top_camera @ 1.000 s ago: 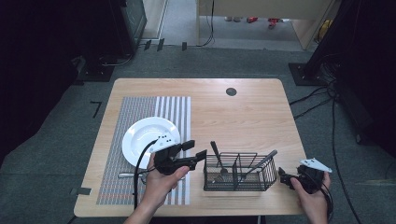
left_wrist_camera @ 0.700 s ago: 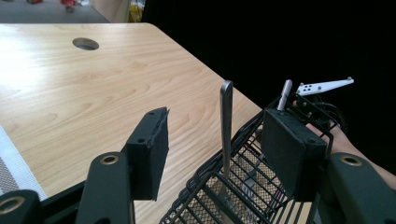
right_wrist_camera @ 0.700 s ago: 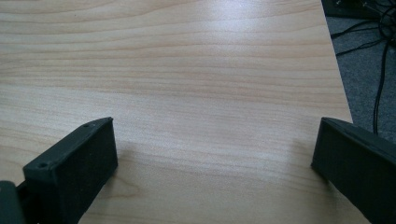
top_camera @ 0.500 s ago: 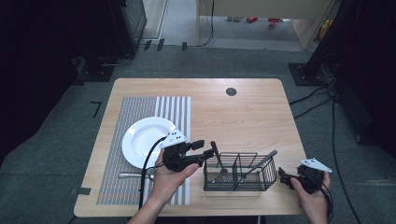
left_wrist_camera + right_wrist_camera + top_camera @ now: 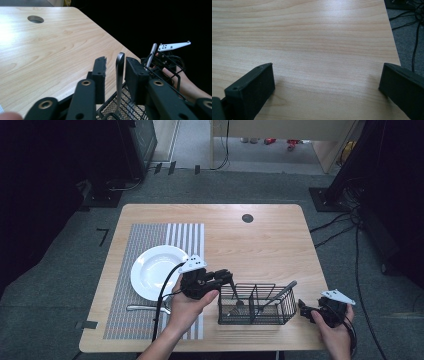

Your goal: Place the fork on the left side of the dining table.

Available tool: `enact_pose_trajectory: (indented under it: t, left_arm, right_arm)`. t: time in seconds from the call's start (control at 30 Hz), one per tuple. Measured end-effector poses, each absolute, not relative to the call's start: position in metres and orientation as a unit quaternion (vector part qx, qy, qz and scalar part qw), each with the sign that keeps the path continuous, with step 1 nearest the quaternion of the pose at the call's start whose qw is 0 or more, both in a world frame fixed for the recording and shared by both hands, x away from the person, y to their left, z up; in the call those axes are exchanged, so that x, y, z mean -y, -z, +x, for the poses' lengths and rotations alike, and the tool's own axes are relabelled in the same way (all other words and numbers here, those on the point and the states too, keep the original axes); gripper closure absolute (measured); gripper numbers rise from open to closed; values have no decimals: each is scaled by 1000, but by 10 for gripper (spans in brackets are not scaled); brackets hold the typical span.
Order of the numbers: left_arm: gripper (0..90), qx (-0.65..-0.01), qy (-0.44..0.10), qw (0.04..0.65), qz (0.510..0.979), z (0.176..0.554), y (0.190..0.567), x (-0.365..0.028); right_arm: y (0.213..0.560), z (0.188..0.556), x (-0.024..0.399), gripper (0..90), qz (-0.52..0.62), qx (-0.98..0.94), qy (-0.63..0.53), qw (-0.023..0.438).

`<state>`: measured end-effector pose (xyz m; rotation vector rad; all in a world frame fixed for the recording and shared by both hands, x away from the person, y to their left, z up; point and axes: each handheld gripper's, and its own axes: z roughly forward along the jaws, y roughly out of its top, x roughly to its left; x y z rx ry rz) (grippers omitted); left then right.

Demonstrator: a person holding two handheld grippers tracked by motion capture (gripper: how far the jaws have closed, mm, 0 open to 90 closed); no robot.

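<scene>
Left gripper [image 5: 113,72]: its two black jaws have just been closing around the slim silver utensil handle [image 5: 119,75]; one pad meets it, a narrow gap remains at the other. The handle stands upright, long axis vertical, in the left end of the black wire basket [image 5: 256,306]. Right gripper [image 5: 306,311], right of the basket, rests with jaws wide apart, holding nothing.
</scene>
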<state>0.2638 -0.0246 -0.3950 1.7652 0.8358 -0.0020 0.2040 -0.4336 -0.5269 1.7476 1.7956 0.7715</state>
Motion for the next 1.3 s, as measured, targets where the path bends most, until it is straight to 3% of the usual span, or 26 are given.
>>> enact_pose_trajectory:
  t: [0.1,0.33,0.63,1.3]
  left_arm:
    - [833,-352,1,569,743,263,393,23]
    - [889,-323,-2,586,743,259,389,25]
    - [892,-304,-44,587,749,254,375,24]
    - [894,-294,-33,631,717,249,337,3]
  right_arm:
    - [527,204,434,0,644,-662,-284,257]
    - [527,204,434,0,644,-662,-284,257]
    - [527,204,434,0,644,-662,-284,257]
    - [527,204,434,0,643,-662,-285,258]
